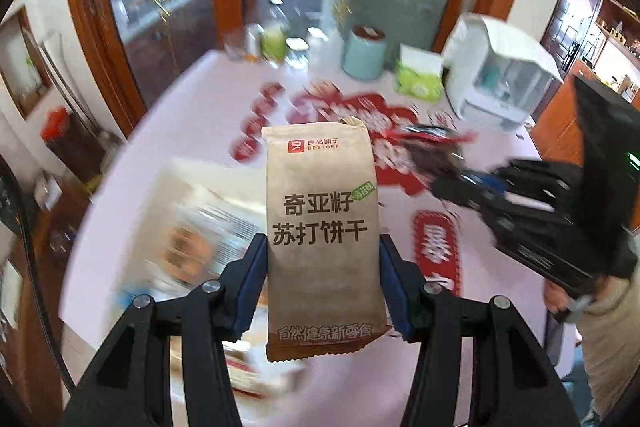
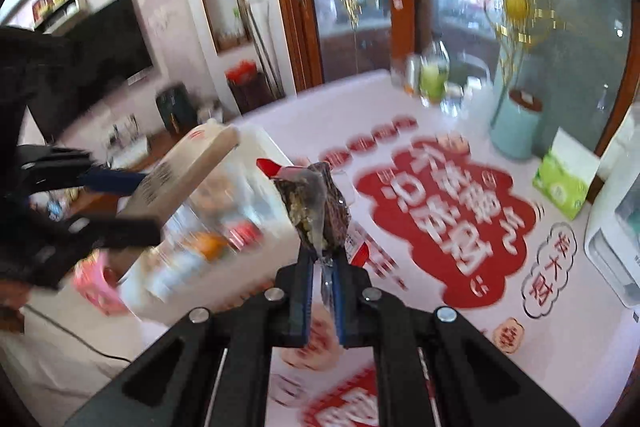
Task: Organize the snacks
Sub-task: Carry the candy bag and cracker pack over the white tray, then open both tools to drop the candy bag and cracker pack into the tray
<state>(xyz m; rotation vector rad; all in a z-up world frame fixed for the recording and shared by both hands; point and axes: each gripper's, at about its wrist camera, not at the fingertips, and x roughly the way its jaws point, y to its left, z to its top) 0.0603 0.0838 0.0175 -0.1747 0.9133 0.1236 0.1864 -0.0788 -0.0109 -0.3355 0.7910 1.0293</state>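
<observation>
My left gripper (image 1: pixel 323 255) is shut on a brown paper cracker packet (image 1: pixel 322 227) and holds it upright above the table; it also shows in the right wrist view (image 2: pixel 188 179) at the left. My right gripper (image 2: pixel 322 267) is shut on a dark snack packet with red ends (image 2: pixel 316 211), lifted above the table; in the left wrist view this packet (image 1: pixel 432 151) shows at the right. A white bin of mixed snacks (image 2: pixel 224 227) stands below and between both grippers, blurred; it also shows in the left wrist view (image 1: pixel 192 227).
The white tablecloth with red prints (image 2: pixel 440 211) covers the table. At the back stand a teal canister (image 2: pixel 516 123), a green tissue box (image 2: pixel 560 183), a white appliance (image 2: pixel 616 243) and several glass jars (image 2: pixel 432 79). A pink packet (image 2: pixel 96 283) lies by the bin.
</observation>
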